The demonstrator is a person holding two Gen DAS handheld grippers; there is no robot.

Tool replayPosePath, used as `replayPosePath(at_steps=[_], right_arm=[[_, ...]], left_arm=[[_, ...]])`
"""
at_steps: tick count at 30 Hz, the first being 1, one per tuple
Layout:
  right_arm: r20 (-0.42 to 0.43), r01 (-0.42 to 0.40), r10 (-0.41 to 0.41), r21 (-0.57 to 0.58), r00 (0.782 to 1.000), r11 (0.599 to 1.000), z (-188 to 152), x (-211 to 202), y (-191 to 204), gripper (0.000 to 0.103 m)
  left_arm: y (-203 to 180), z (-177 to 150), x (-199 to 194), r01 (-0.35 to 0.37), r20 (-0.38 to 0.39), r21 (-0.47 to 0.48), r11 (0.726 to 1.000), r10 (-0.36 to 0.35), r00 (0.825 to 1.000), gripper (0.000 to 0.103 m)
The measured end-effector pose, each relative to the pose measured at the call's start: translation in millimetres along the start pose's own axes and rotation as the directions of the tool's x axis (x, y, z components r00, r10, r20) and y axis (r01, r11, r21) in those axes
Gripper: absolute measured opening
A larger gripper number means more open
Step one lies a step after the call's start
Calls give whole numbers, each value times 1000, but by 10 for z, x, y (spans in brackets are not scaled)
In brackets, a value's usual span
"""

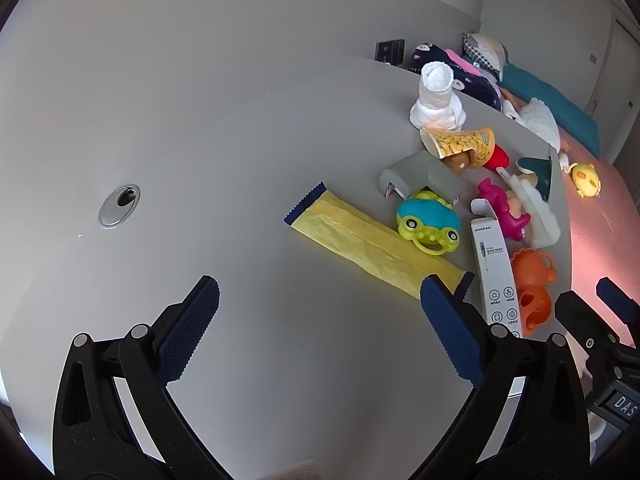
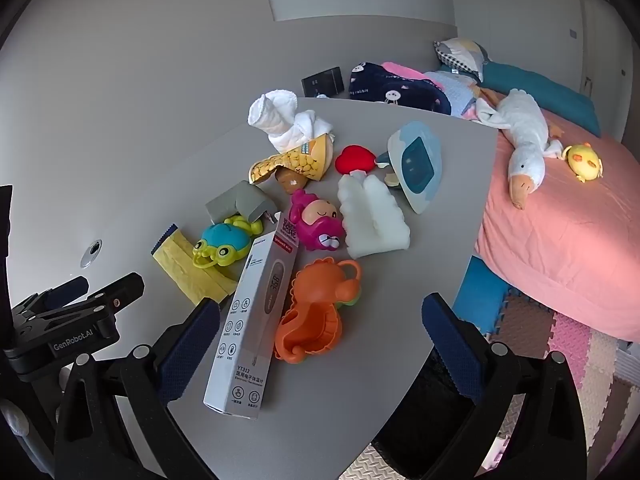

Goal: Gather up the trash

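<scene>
two sets of jaws gape empty over the grey desk (image 2: 360, 400), where a yellow wrapper (image 1: 372, 246) lies at twelve o'clock, half hidden under the thermometer box (image 2: 256, 320) among toys, beside a pink bed (image 2: 560, 232).

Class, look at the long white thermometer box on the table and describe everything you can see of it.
The thermometer box is a long, narrow carton, white with a red band near its far end, and looks like thin card. Its top face shows a printed thermometer, small round icons and the code YT312. The far flap stands open. It lies flat on the grey table, its length running away from the camera, with the orange toy right beside it. Its far end reaches the pink toy and the yellow bag. Neither gripper touches it.
</scene>
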State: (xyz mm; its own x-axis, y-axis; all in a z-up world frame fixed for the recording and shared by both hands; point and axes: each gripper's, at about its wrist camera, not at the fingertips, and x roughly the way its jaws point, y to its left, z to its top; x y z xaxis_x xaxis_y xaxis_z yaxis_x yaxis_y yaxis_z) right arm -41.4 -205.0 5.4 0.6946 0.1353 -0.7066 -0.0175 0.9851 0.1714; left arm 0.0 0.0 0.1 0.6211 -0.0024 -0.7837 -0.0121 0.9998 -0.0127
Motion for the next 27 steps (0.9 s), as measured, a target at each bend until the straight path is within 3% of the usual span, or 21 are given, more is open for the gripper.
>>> replayPosePath(at_steps=[27], right_arm=[[19, -1, 1, -12, 1000, 1000, -13, -101, 27, 100]], left_arm=[[-17, -3, -65, 9, 3, 1, 1000, -9, 1000, 97]])
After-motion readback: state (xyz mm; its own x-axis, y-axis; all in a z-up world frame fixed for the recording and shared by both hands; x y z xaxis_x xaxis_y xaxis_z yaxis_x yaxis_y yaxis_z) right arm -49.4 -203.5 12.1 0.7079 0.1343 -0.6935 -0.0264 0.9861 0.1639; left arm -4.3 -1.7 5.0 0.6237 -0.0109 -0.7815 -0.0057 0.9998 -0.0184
